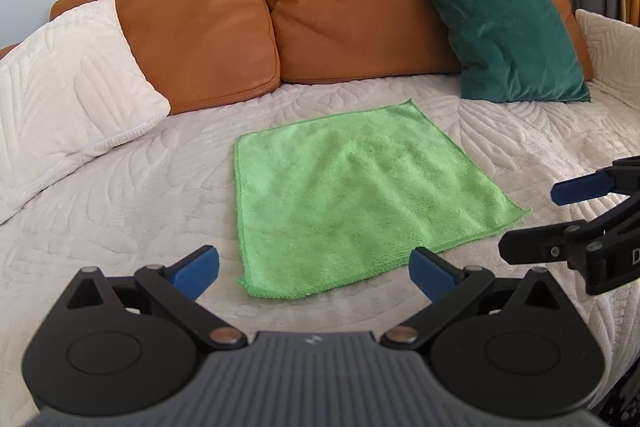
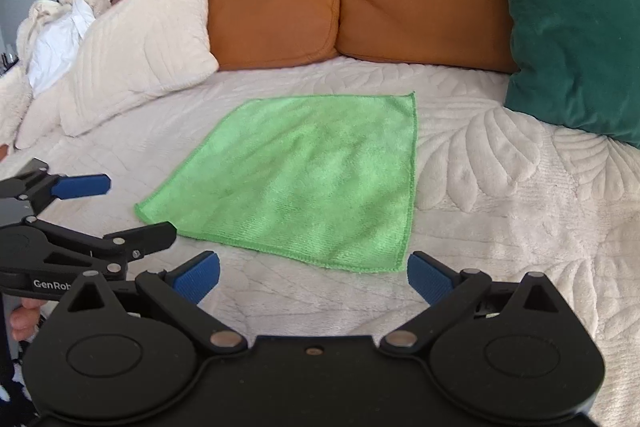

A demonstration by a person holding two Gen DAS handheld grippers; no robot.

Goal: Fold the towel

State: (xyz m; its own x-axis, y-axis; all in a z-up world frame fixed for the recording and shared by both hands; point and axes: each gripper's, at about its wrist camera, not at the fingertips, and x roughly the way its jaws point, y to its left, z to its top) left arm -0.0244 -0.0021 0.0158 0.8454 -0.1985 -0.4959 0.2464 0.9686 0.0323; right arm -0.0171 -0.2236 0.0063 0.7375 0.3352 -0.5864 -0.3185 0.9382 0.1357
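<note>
Nearest the front edge of the sofa seat, the left gripper (image 1: 314, 273) hovers with its blue pads spread wide and nothing between them, facing the towel's near left corner; the right gripper (image 2: 314, 277) hovers beside it, likewise spread and empty, facing the near right corner. Neither touches cloth, so the fold looks not yet begun. The green towel (image 1: 352, 195) lies flat and open on the quilted cream seat cover (image 2: 500, 211), about midway between the front edge and the back cushions, turned slightly askew to the seat. The first risk probably sits right at those near corners: the towel is thin and lies flush on a plush cover, so a descending pad may pinch the cover along with the hem, or slide over the corner and close on nothing. If one gripper catches and the other misses, lifting would likely drag the towel crooked. Because it already lies askew, carrying the near edge straight toward the far edge could land the corners out of line. Further back, the white pillow (image 1: 68, 87) at the left, the orange back cushions (image 1: 320, 11) and the dark green pillow (image 2: 576, 39) at the right stand well apart from the towel, and I judge them unlikely to interfere.
</note>
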